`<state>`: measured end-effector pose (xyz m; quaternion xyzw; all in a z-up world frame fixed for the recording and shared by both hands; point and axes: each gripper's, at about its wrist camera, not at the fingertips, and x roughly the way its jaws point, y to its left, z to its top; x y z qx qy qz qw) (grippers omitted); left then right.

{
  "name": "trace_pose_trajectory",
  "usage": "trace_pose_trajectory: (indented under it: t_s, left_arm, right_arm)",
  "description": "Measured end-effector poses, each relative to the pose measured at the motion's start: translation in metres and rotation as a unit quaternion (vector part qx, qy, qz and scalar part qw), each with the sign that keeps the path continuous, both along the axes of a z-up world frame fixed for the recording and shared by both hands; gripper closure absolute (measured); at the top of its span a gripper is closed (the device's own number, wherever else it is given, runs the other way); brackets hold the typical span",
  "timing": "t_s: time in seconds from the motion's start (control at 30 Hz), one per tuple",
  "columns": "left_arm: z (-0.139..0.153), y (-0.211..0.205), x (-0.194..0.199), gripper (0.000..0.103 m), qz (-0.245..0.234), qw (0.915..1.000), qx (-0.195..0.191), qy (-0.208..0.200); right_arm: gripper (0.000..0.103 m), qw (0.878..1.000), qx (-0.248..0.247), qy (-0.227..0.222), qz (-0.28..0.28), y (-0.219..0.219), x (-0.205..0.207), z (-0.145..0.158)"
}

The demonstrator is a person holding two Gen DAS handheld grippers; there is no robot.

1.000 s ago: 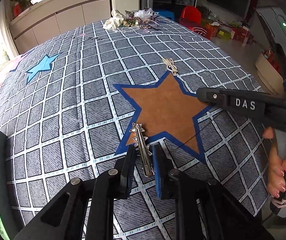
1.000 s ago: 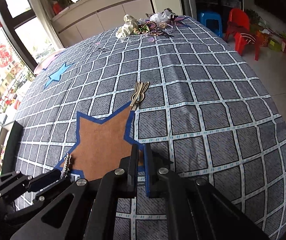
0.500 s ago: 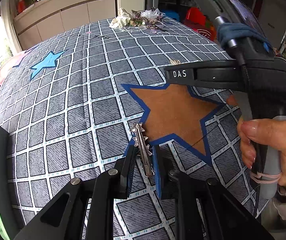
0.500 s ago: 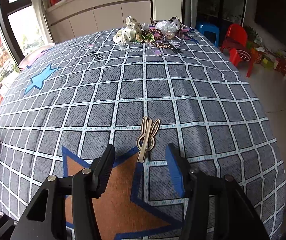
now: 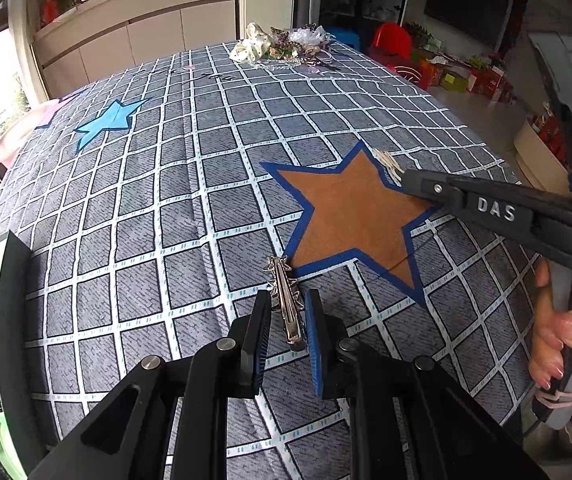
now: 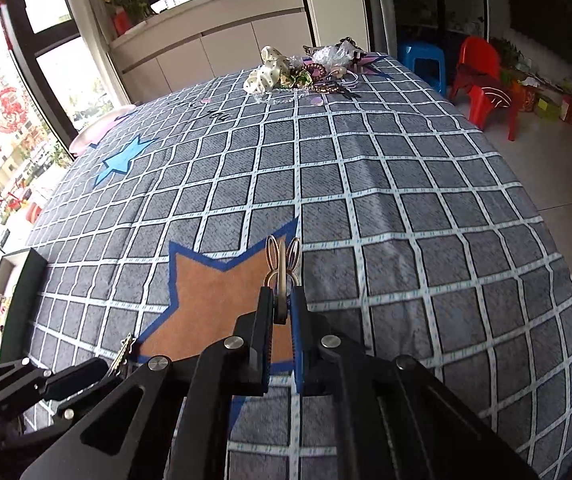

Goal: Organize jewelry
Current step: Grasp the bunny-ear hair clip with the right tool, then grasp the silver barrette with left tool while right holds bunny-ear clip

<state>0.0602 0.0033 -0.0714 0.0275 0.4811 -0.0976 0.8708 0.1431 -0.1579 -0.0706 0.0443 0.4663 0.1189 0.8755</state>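
A silver spiky hair clip [image 5: 284, 294] lies on the checked cloth by the lower left tip of the brown star [image 5: 355, 212]. My left gripper [image 5: 286, 310] is open around its near end, the fingers apart from it; the clip also shows in the right wrist view [image 6: 124, 354]. My right gripper [image 6: 282, 302] is shut on a gold rabbit-ear clip [image 6: 282, 264] at the brown star's [image 6: 214, 304] upper right tip. In the left wrist view that clip [image 5: 387, 162] peeks past the right gripper's finger [image 5: 425, 186].
A pile of jewelry and bows [image 6: 301, 74] lies at the table's far edge. A light blue star [image 5: 110, 118] and a pink plate [image 5: 18, 130] are at far left. A dark tray edge [image 5: 10, 320] stands at near left. Red chair [image 6: 481, 80] beyond.
My right gripper went from open before the rabbit-ear clip to shut on its near end. My left gripper stayed open around the spiky clip.
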Motion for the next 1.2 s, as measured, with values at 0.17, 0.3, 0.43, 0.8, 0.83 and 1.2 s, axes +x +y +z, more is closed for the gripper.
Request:
trace_pose_trajectory:
  t_s: [0.17, 0.3, 0.43, 0.8, 0.83, 1.2]
  left_arm:
    - [0.002, 0.005, -0.010, 0.078, 0.002, 1.0000, -0.001, -0.002]
    - [0.005, 0.008, -0.019, 0.078, 0.001, 1.0000, -0.004, -0.005]
    - [0.011, 0.013, -0.029, 0.078, 0.002, 0.9999, -0.010, -0.013]
    - [0.021, 0.027, -0.045, 0.078, 0.009, 0.9993, -0.022, -0.029]
    - [0.022, 0.029, -0.047, 0.078, 0.009, 0.9992, -0.023, -0.030]
    - [0.031, 0.058, -0.062, 0.078, 0.026, 0.9976, -0.040, -0.049]
  right_arm:
    - [0.094, 1.000, 0.020, 0.002, 0.003, -0.005, -0.033, 0.003]
    - [0.094, 1.000, 0.031, 0.004, 0.002, -0.006, -0.055, 0.005]
    - [0.094, 0.999, 0.037, 0.007, 0.002, -0.004, -0.070, 0.006]
    - [0.094, 0.999, 0.035, 0.009, 0.004, 0.008, -0.091, 0.009]
    - [0.094, 0.999, 0.035, 0.009, 0.005, 0.009, -0.093, 0.009]
    - [0.094, 1.000, 0.022, 0.002, 0.013, 0.030, -0.107, 0.016]
